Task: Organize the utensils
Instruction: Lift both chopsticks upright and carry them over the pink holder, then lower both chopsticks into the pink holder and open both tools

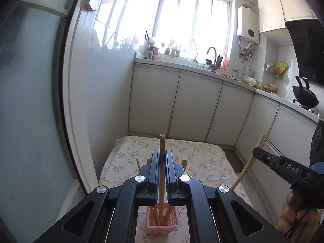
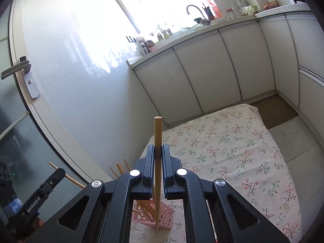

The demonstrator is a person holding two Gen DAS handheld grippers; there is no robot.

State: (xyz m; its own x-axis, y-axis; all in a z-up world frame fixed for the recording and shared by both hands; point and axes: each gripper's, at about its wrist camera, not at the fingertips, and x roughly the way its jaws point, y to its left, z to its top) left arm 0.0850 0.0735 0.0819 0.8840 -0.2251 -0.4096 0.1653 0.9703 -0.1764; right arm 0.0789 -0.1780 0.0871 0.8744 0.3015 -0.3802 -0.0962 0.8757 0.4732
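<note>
My left gripper is shut on a wooden chopstick that stands upright between the pads. Its lower end runs down over the pink lattice basket, which holds several more chopsticks; I cannot tell whether it reaches inside. My right gripper is shut on another chopstick, held upright with its tip hanging just in front of the pink basket. Each view shows the other gripper from the side with a chopstick: the right gripper at the right edge, the left gripper at the lower left.
The basket stands near the front of a small table with a floral cloth. White cabinets and a counter with a faucet run behind and to the right. A wok sits on the stove. A door with a handle stands at the left.
</note>
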